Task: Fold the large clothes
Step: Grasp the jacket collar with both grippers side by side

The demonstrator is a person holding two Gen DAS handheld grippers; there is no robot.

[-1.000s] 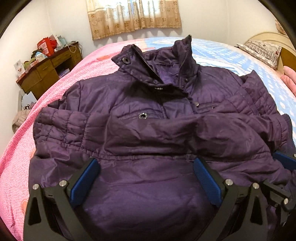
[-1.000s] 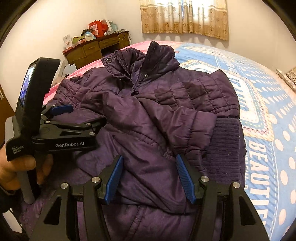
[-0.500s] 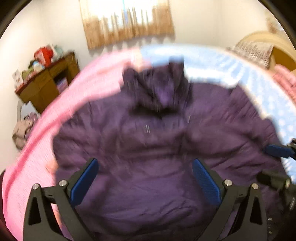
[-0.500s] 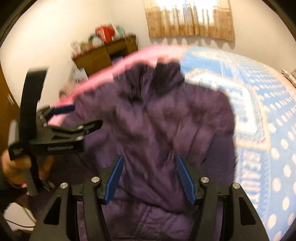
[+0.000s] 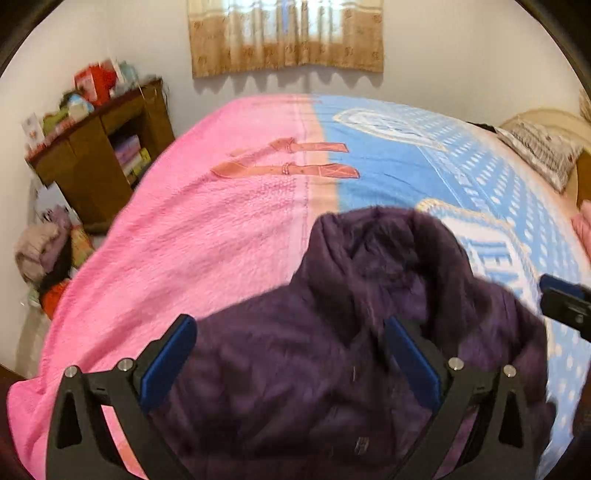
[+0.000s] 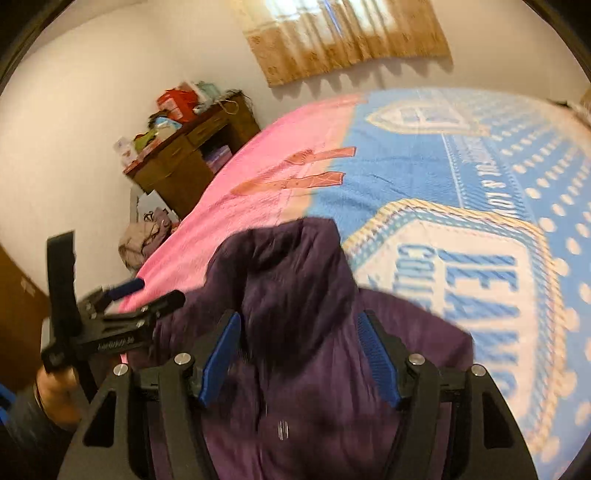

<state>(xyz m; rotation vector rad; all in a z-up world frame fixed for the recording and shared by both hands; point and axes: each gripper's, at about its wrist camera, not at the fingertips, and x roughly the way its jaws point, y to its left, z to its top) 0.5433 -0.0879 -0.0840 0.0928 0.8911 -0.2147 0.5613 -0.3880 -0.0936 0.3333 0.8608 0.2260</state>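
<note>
Jacket [image 5: 332,350]: dark purple padded coat, lying on the bed's near edge, bunched low in both views; collar end [image 5: 376,236] points away toward the far wall. Motion blur hides seams and snaps.
Position on bed: straddles the join between the pink half [image 5: 184,240] and the blue printed half [image 5: 424,173] of the bedspread; most of the spread beyond the collar is bare.
Left gripper [image 5: 291,362]: blue pads [image 5: 166,358] set wide apart, jacket fabric showing between them; no pinch visible. Whether the tips touch cloth, cannot tell.
Right gripper [image 6: 301,354]: pads [image 6: 221,354] parted, less widely, with the raised collar ridge between them; not clamped on it as far as the blur allows.
Spacing: left gripper sits beside the right in the right wrist view, left of the jacket's body; the two are near each other, not touching.
Step in hand (judgement): taking hold for, or lining up, the next fold of the body.
Doing it well: grip both layers at matching points on either side, close fully before lifting, keep the two hands level so the fold line runs straight, and lay slippery padded fabric down slowly so it does not slide off the edge.
Surroundings: wooden desk [image 5: 99,147] with clutter at far left, curtain [image 5: 284,33] on the far wall, pillow [image 5: 543,147] at right.
</note>
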